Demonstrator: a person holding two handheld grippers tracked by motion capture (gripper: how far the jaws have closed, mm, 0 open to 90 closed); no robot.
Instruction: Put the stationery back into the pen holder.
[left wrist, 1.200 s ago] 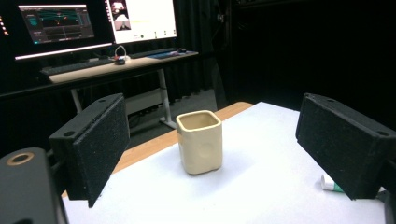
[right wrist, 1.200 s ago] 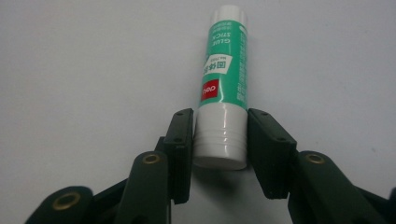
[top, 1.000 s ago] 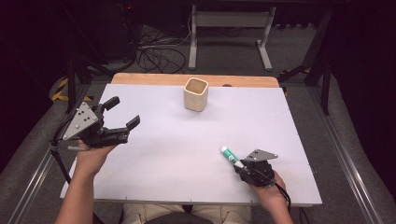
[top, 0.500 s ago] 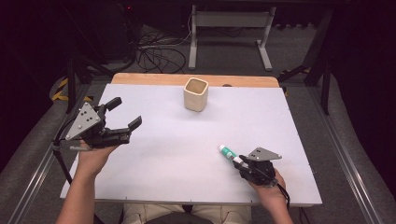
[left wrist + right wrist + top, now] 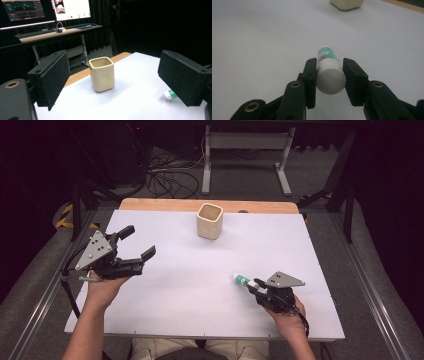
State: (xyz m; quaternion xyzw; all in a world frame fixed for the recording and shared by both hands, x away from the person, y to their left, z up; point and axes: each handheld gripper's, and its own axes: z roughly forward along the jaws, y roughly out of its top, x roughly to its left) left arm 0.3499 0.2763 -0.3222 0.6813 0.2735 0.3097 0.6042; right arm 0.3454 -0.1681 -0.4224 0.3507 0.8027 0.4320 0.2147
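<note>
Little has changed since a second ago: the right gripper (image 5: pixel 329 75) stays clamped on the tube (image 5: pixel 327 65), low over the table (image 5: pixel 200 290) (grip secured, lift pending); the left gripper (image 5: pixel 135 245) hovers with jaws apart, facing the cup (image 5: pixel 102 74); likely the tube's destination.

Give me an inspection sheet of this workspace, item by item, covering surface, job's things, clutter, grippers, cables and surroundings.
Surface: white table top with a wooden strip along the far edge.
Job's things: green-and-white tube lying low over the table, clamped near its white end; cream square cup upright near the far edge, apart from it.
Clutter: nothing seen.
Grippers: right gripper shut on the tube; left gripper open, holding nothing, aimed toward the cup.
Cables: one trails from the left gripper; a tangle lies on the floor beyond.
Surroundings: metal desk frame, monitors on a desk, dark room.
</note>
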